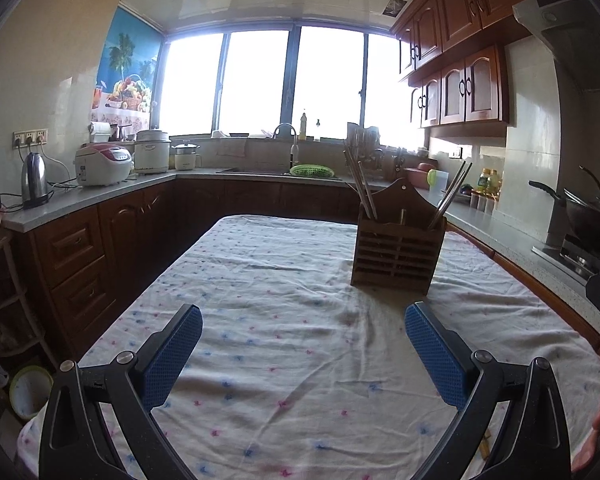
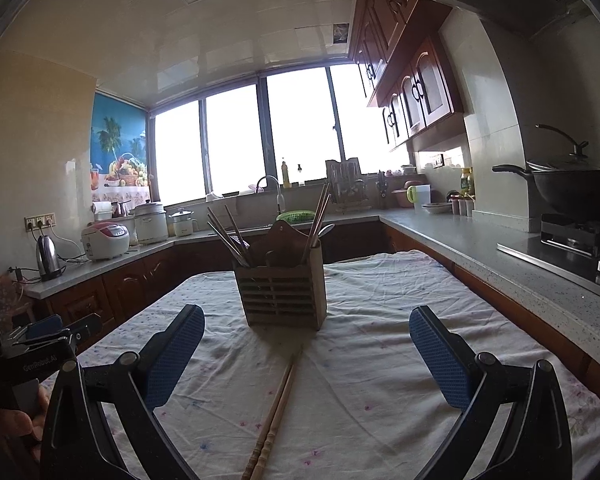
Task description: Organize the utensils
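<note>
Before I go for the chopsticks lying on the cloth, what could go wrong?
1. The pair of chopsticks lies flat on the loose, wrinkled tablecloth; the open right gripper could pinch cloth or catch only one stick.
2. The wooden holder stands just beyond their tips and already holds leaning utensils; overshooting might tip it.

Table cloth [image 1: 284,320] wide open in front of both grippers, only obstacle standing on it is the slatted wooden utensil holder [image 2: 282,296], dead ahead of the right gripper [image 2: 306,344] and off to the right of the left gripper [image 1: 303,340]. Chopsticks in holder [image 2: 230,236] fan up and outward from both ends, crowding the way in from above. A loose chopstick pair [image 2: 276,412] lies flat on the cloth between the right gripper's spread jaws; the left gripper's spread jaws have bare cloth between them.
</note>
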Demonstrator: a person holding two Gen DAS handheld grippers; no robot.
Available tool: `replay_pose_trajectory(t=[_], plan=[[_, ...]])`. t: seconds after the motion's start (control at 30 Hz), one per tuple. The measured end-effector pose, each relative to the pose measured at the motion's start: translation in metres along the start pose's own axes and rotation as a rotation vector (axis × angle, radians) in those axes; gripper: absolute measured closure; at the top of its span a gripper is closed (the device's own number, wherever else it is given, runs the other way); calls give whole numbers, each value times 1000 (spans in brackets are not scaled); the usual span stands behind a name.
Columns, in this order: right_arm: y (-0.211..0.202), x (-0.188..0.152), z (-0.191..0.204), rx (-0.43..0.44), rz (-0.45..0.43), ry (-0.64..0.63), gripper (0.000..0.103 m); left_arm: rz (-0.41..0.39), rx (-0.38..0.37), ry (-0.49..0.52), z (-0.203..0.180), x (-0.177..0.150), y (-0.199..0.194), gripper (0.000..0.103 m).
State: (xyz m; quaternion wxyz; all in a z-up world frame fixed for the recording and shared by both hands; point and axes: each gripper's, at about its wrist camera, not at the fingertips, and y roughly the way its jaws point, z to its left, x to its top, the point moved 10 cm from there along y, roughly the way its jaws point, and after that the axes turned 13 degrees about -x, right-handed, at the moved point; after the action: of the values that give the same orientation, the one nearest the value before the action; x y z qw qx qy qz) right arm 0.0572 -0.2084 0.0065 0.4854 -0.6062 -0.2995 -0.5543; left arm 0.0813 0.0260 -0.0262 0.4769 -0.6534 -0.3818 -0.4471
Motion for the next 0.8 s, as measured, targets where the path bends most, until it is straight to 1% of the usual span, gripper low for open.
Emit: replay_pose_trajectory(t=[0.13, 0.33, 0.53, 0.8], plan=[[-2, -10, -4, -5, 13, -11, 0, 16, 7, 31, -7, -8, 0, 1], [-1, -22, -10, -14, 32, -13, 0, 19, 15, 62, -15, -14, -5, 1], [-1, -30, -9, -7, 36, -24, 0, 18, 16, 71, -19, -20, -9, 1], [-5, -32, -8, 2, 26, -31, 0, 24, 21, 78, -24, -24, -10, 1]])
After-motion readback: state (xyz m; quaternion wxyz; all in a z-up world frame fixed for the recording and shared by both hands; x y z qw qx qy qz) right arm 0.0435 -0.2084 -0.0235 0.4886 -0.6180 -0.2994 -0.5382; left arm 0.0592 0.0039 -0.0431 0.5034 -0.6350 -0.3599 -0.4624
